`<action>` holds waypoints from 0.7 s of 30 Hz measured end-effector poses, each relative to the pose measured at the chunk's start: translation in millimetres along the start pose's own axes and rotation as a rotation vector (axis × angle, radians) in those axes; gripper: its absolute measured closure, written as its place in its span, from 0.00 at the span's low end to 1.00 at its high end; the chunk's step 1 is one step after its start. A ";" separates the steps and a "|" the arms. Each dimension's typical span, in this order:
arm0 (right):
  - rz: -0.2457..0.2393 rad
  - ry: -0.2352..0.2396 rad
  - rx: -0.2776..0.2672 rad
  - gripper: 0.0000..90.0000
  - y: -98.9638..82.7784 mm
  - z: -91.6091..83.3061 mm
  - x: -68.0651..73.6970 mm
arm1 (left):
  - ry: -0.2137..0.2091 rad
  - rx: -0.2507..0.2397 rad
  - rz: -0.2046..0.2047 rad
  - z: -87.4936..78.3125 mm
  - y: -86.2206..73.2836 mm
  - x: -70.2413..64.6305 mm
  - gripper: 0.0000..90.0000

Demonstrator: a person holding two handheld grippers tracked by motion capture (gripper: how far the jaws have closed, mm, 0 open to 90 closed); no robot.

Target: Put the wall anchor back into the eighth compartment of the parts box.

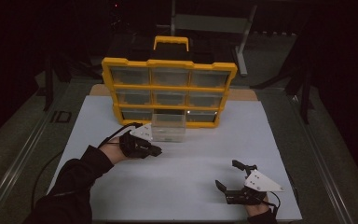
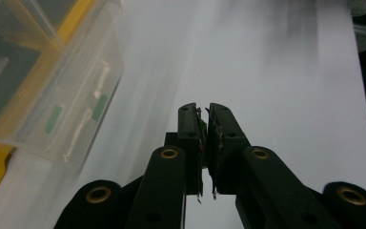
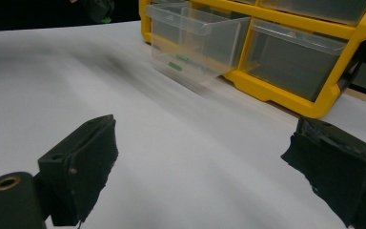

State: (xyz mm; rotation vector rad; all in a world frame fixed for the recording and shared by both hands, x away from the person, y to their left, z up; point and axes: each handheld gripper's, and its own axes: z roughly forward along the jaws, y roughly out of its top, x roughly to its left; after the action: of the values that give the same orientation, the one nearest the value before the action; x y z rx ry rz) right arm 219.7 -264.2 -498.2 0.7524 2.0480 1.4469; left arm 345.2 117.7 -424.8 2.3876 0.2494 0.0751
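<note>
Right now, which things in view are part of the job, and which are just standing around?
In the job:
- pulled-out clear drawer with small green and pale parts inside
- yellow organizer it slides out of
- left gripper, jaws shut on something small and green
- right gripper, jaws open, resting on the white table sheet

Standing around:
- grey metal stand behind the organizer

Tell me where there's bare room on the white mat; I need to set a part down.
The mat is bare between the left gripper and right gripper, and along its right edge. It is crowded at the back, where the open drawer juts from the yellow cabinet beside the left gripper.
</note>
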 end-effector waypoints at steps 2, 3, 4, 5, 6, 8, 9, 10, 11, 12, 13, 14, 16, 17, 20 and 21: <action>0.002 -0.001 -0.001 0.09 0.0 -0.1 -0.1 | -0.004 -0.002 0.006 -2.7 4.2 2.7 0.93; 0.000 -0.001 -0.002 0.09 0.0 -0.1 -0.2 | -0.010 -0.005 0.009 -4.3 6.4 4.1 0.93; -0.001 -0.001 -0.001 0.09 0.1 -0.2 -0.1 | -0.005 -0.008 0.013 -5.6 8.1 4.6 0.93; -0.003 -0.002 -0.001 0.09 0.1 -0.1 0.0 | -0.005 -0.006 0.013 -6.7 10.1 5.6 0.93; -0.003 -0.002 -0.001 0.09 0.1 -0.1 0.0 | -0.005 -0.007 0.015 -7.8 11.8 6.6 0.93; 0.001 -0.002 0.000 0.09 0.0 -0.1 0.0 | 0.000 -0.004 0.019 -9.7 15.3 8.7 0.93; 0.000 -0.002 0.000 0.09 -0.1 0.1 -0.1 | 0.003 -0.003 0.025 -10.6 16.8 9.8 0.93; 0.001 -0.001 0.001 0.09 -0.2 0.2 0.0 | 0.007 -0.004 0.025 -11.4 18.4 11.0 0.93; 0.001 -0.001 0.001 0.09 -0.2 0.2 0.0 | 0.005 -0.004 0.023 -12.0 19.9 12.1 0.93; -0.001 -0.001 0.001 0.09 -0.1 0.2 0.0 | 0.008 -0.006 0.030 -12.9 21.6 12.7 0.93; -0.001 0.000 0.001 0.09 -0.1 0.1 0.0 | 0.008 -0.009 0.030 -13.7 23.5 13.6 0.93; -0.001 0.000 0.001 0.09 -0.1 0.1 0.1 | 0.007 -0.012 0.033 -14.5 25.4 14.6 0.93; -0.001 0.001 0.001 0.09 -0.2 0.2 0.1 | 0.006 -0.026 0.033 -16.8 29.7 16.5 0.93; -0.002 0.000 0.002 0.09 -0.1 0.2 0.1 | 0.007 -0.034 0.034 -18.4 31.9 17.6 0.93; -0.004 -0.001 -0.001 0.09 0.1 -0.1 -0.1 | 0.015 -0.047 0.040 -22.9 38.2 20.9 0.93; -0.004 -0.001 -0.001 0.09 0.0 -0.1 -0.1 | 0.021 -0.049 0.039 -24.0 40.0 21.9 0.93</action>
State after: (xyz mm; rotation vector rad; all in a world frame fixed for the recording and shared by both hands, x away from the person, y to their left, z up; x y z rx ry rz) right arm 219.6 -264.3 -498.1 0.7480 2.0472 1.4448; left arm 370.0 109.2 -380.5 2.3440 0.2084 0.1227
